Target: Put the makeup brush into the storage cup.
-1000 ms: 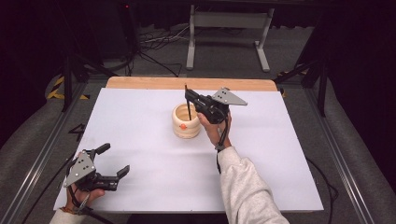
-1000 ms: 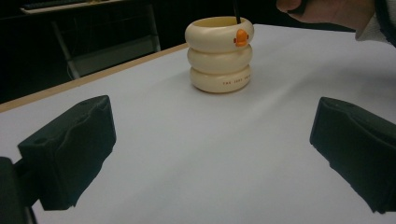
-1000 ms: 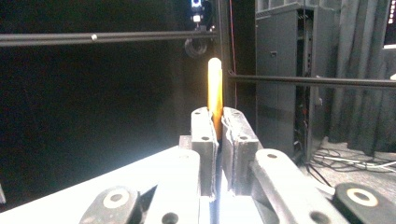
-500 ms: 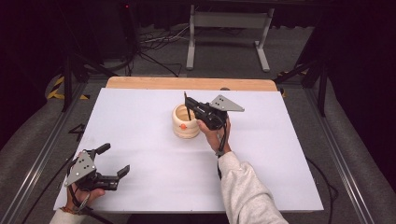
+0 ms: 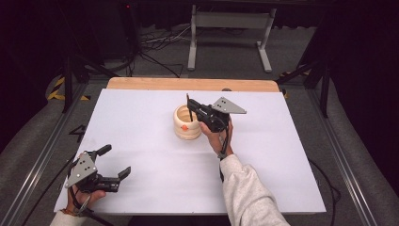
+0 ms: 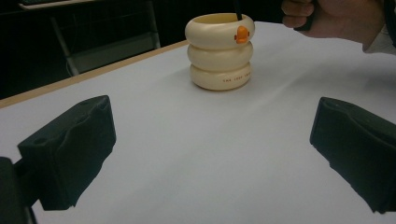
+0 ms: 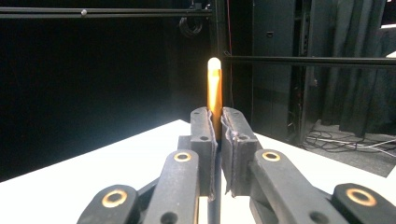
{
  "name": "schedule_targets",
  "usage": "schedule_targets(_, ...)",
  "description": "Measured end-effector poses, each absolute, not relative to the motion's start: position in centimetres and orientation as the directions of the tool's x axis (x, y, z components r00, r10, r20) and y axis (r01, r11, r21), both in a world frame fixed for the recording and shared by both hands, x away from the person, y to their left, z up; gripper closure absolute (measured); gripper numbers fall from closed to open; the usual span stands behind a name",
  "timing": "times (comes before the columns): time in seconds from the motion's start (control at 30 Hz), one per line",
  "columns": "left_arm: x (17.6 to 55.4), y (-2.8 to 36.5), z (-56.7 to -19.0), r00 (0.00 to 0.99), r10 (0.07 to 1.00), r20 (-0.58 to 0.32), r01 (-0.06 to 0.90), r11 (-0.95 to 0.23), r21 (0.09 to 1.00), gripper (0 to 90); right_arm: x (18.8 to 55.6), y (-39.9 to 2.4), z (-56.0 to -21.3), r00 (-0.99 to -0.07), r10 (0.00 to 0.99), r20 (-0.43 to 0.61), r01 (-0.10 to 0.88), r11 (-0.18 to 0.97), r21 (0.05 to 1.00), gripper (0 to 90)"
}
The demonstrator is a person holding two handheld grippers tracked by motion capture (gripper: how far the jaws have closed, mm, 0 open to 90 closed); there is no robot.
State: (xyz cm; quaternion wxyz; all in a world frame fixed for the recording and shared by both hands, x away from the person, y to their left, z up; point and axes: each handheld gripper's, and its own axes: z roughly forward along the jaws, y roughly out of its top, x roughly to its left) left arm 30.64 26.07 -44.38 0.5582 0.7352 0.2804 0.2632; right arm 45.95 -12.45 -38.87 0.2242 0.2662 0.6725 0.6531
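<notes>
Counting one pencil (image 7: 214, 93), one holder (image 5: 184, 123)

Left tongs (image 5: 115, 161) low and wide open, held in one hand; right tongs (image 5: 189, 107) squeezed tight, arm stretched forward.

The worktop (image 5: 141, 122) is white, with a bare wooden strip (image 5: 155, 84) along its far edge. It sits in a metal frame whose rails (image 5: 42, 155) run down both sides. Beyond the far edge stands a grey metal stand (image 5: 230, 21) on two feet, on grey carpet (image 5: 291, 52). Dark cables (image 5: 150, 52) lie tangled on the carpet left of the stand. Yellow-and-black tape (image 5: 59, 89) marks the floor at far left.
</notes>
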Motion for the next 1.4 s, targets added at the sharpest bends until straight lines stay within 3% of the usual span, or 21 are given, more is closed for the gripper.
schedule_targets(1.0, 30.7, 26.0, -44.4, 0.7, 0.71, 0.071, 0.123, -0.218, 0.968, 1.3, 46.0, -12.9, -39.5, -0.752, 0.657, 0.041, 0.084, 0.033, 0.996, 84.2)
schedule_targets(1.4, 30.8, 26.0, -44.4, 0.703, 0.708, 0.075, 0.126, -0.227, 0.966, 1.3, 45.7, -13.8, -38.3, -0.736, 0.676, 0.017, 0.057, 0.037, 0.998, 67.8)
